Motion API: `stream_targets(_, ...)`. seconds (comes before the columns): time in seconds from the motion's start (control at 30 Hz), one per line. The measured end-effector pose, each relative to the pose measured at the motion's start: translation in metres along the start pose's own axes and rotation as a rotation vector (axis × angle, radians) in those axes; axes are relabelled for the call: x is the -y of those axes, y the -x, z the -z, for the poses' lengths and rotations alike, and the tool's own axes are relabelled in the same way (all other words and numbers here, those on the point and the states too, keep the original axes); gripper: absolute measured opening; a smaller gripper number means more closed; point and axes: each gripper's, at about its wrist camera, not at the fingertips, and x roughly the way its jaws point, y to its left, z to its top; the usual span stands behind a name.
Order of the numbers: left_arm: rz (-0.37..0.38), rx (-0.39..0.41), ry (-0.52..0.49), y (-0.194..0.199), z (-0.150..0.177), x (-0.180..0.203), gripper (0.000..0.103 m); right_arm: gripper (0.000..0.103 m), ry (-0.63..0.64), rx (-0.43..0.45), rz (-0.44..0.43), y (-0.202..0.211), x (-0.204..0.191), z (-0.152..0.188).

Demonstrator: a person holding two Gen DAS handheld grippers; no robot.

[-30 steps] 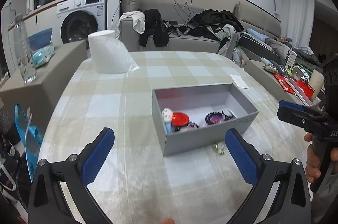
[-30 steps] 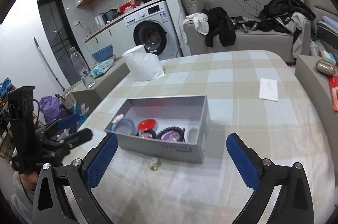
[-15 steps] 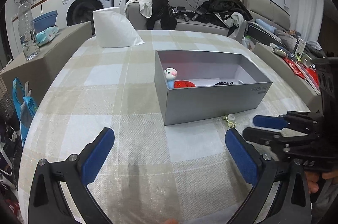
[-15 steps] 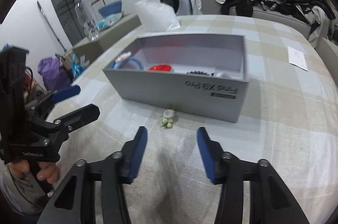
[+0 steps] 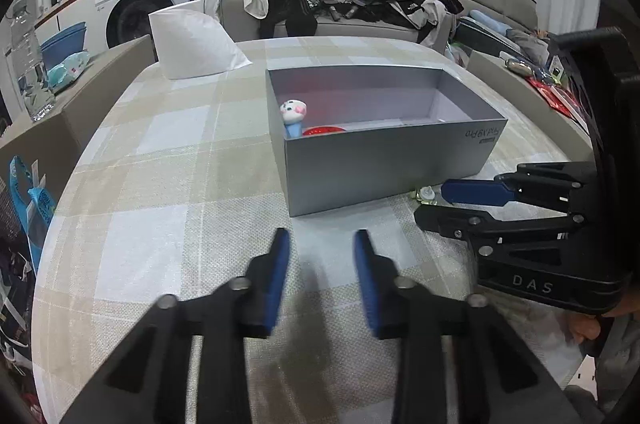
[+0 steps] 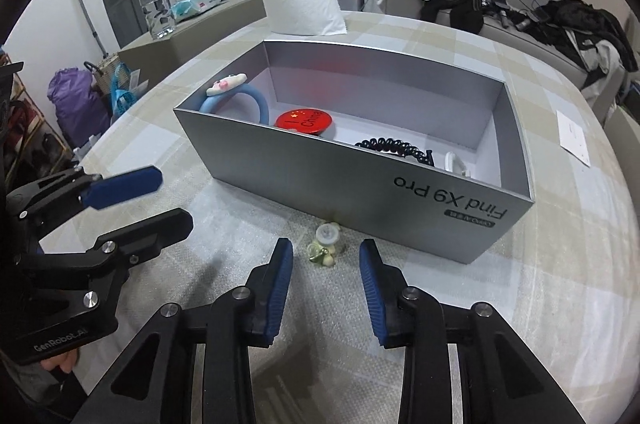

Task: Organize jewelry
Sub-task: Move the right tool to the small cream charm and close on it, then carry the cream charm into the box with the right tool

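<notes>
A small charm [image 6: 325, 245] lies on the table [image 6: 540, 296], just in front of the gray box [image 6: 360, 180]. It looks pale green and white, with a tiny bottle shape on top. It sits close to the box wall but I cannot tell if it touches it.

The right gripper [image 6: 325, 266] is low over the table. Its two blue fingers [image 6: 280, 284] stand a little way apart, one on each side of the charm. The charm is between the tips and a bit ahead of them. The fingers do not touch it, and the gripper holds nothing.

The left gripper [image 5: 318, 264] is also partly open, with a narrow gap, and holds nothing. It points at the near left corner of the box and stays apart from it. In the left view the charm [image 5: 426, 194] peeks out beside the right gripper's blue tip, near the bottom edge of the box.

Inside the box are a blue ring with a little white bunny face [image 6: 232, 92], a red round badge [image 6: 305, 121], a black bead bracelet [image 6: 396, 150] and a small white thing [image 6: 456, 162] near the right end. The ring leans in the left end of the box. The badge lies next to it.

A white tissue pack [image 6: 300, 2] stands on the table behind the box. A white paper [image 6: 574, 138] lies on the table off to the right.
</notes>
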Motion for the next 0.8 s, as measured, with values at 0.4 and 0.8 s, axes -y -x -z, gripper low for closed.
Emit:
stream_targets(0.4,0.022,-0.02,0.013,-0.003,0.0,0.0,0.008,0.012,0.047,0.013,0.048,-0.003,-0.007,-0.001)
stream_targets(0.8,0.024,-0.008,0.007,0.0,-0.003,0.003,0.008,0.012,-0.004,0.126,-0.023,0.038,0.008,0.017)
